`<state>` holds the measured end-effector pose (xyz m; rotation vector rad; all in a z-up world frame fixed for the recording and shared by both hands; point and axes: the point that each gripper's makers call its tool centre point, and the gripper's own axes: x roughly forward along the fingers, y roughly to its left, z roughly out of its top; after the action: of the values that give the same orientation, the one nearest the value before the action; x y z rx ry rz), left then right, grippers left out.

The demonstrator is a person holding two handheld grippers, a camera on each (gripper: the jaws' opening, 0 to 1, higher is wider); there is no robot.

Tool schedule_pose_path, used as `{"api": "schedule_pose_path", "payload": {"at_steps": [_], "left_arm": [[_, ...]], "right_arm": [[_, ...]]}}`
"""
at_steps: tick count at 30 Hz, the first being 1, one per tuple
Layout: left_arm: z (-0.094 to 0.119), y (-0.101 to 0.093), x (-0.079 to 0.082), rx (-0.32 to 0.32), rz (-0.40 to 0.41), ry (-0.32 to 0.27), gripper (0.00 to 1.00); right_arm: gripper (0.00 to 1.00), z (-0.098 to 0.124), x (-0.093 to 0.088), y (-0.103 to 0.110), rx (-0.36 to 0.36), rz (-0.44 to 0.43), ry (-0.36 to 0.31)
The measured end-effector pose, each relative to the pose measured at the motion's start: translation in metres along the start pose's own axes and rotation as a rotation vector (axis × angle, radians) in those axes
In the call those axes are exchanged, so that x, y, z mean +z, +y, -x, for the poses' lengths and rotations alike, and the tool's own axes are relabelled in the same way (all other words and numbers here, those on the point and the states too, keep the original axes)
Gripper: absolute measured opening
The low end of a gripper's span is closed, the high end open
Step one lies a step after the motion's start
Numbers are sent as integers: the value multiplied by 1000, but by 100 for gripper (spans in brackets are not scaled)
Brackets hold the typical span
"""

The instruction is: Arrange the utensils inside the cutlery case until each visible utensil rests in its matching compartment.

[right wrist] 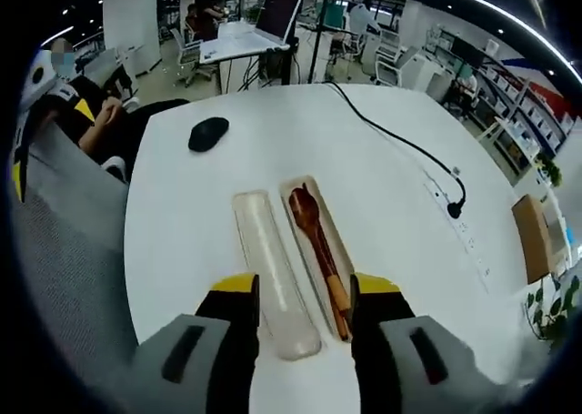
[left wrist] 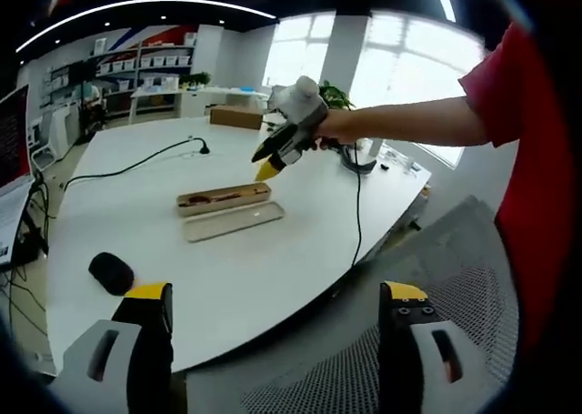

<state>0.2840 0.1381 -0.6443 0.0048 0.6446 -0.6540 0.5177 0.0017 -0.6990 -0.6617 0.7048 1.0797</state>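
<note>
The left gripper (left wrist: 273, 328) has two grey jaws with black inner faces and yellow caps at the tips. The right gripper (right wrist: 303, 309) looks the same: grey, black and yellow-tipped. The person wears a red short sleeve (left wrist: 509, 86).

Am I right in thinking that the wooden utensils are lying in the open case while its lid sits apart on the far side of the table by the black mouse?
Not quite. The wooden utensils do lie in the open case, but the lid lies right alongside the case, not over by the black mouse. The right gripper view shows them side by side on the white table.
</note>
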Motion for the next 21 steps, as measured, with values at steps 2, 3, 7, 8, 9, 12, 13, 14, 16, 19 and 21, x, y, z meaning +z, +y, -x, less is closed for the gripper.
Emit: {"api": "schedule_pose_path", "payload": {"at_steps": [2, 3, 7, 8, 9, 12, 13, 14, 16, 19, 21], "left_arm": [[0, 0, -2, 13, -6, 8, 93], [0, 0, -3, 21, -5, 13, 93], [1, -2, -4, 27, -2, 6, 92], [1, -2, -5, 29, -1, 11, 91], [1, -2, -5, 30, 0, 13, 91], [2, -2, -4, 37, 6, 2, 91], [2, -2, -4, 39, 10, 1, 91], [2, -1, -4, 41, 15, -1, 91], [2, 2, -4, 53, 34, -4, 91], [1, 7, -6, 67, 112, 9, 89], [2, 10, -1, 67, 150, -27, 89]], "right_arm": [[42, 6, 2, 6, -7, -19, -32], [42, 9, 3, 8, -11, -23, -40], [43, 20, 4, 14, -29, -47, -81], [43, 22, 5, 15, -32, -48, -90], [43, 24, 6, 15, -36, -52, -103], [49, 35, 19, 19, -37, -127, -197], [53, 39, 23, 22, -31, -145, -225], [55, 44, 25, 25, -32, -162, -244], [56, 51, 25, 28, -39, -192, -261], [55, 53, 18, 31, -56, -211, -268], [54, 52, 11, 32, -75, -235, -259]]}}
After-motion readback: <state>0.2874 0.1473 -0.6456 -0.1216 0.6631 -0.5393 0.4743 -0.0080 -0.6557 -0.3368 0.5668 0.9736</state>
